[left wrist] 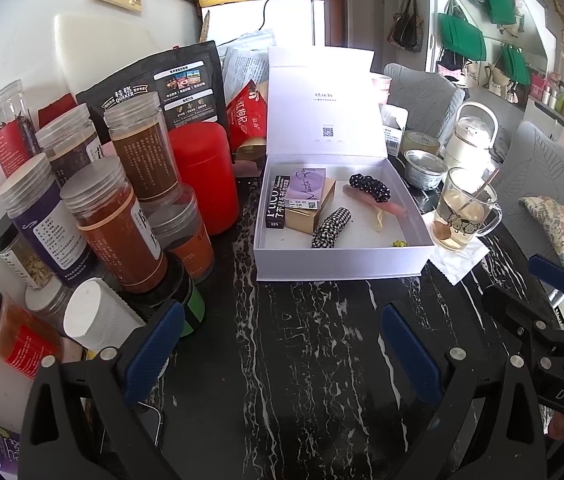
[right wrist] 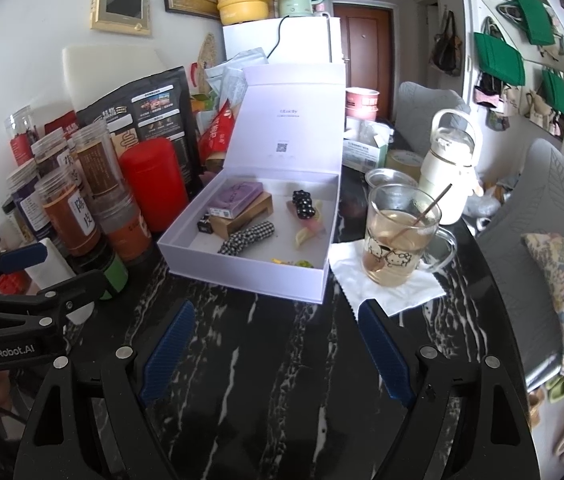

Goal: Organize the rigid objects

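The black marble table (left wrist: 302, 360) carries the whole scene, and the biggest thing on it is the white gift box (left wrist: 338, 256), lid thrown back, standing just ahead of both grippers. To its left crowds a cluster of jars (left wrist: 121, 208) with a red canister (left wrist: 205, 176) close beside the box wall; to its right a glass mug (right wrist: 400, 236) of tea sits on a napkin, near the box's corner.

Inside the box lie the small things: a gold carton (left wrist: 310, 210) with a purple card box (left wrist: 308, 186) stacked on it, a black slim box (left wrist: 277, 202) alongside, a checked hair clip (left wrist: 330, 226), a black dotted clip (left wrist: 370, 186) on a pink bar, and some yellow bits by the front wall.

The left gripper (left wrist: 282, 356) and the right gripper (right wrist: 273, 352) both hover low over bare tabletop, jaws wide apart, holding nothing.

This would fit either a box already filled and the hands drawn back, or a sorting of its contents under way (one moment won't settle which). Whatever is handled in that box, I'd judge it wise to come in over the low front wall, take the stacked cartons by their flat sides, and keep the right elbow clear of the mug, since its straw leans outward and the napkin could slide
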The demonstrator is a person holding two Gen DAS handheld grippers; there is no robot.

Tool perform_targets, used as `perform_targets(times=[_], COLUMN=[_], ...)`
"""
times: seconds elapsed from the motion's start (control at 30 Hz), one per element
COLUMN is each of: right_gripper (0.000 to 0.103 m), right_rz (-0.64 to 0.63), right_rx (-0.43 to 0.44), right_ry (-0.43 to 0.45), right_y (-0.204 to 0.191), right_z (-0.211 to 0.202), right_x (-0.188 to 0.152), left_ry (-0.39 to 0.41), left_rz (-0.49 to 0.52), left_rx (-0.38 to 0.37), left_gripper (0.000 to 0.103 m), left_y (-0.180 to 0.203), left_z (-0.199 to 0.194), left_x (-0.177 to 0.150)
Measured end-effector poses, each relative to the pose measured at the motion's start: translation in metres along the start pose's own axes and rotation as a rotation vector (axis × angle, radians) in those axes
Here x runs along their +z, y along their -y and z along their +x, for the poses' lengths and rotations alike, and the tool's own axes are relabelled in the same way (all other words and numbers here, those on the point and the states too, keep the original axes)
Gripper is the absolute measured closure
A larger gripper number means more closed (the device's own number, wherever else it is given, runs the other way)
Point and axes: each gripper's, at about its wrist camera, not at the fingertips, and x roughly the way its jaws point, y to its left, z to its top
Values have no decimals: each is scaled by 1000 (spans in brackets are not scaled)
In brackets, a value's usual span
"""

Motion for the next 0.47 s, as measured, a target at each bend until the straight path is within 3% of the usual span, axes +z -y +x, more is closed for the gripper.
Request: perform_targets(times=[0.47], right_gripper=[18], right_rz=[9], right_rx=[-8], right_ry=[-4], right_y=[4], right_z=[2], right_x=[-1], left_ry=[-26], left_rz=[17], left_rx=[-9], left_gripper=[2], left_y=[5], left_z=[9], left_x=[-3])
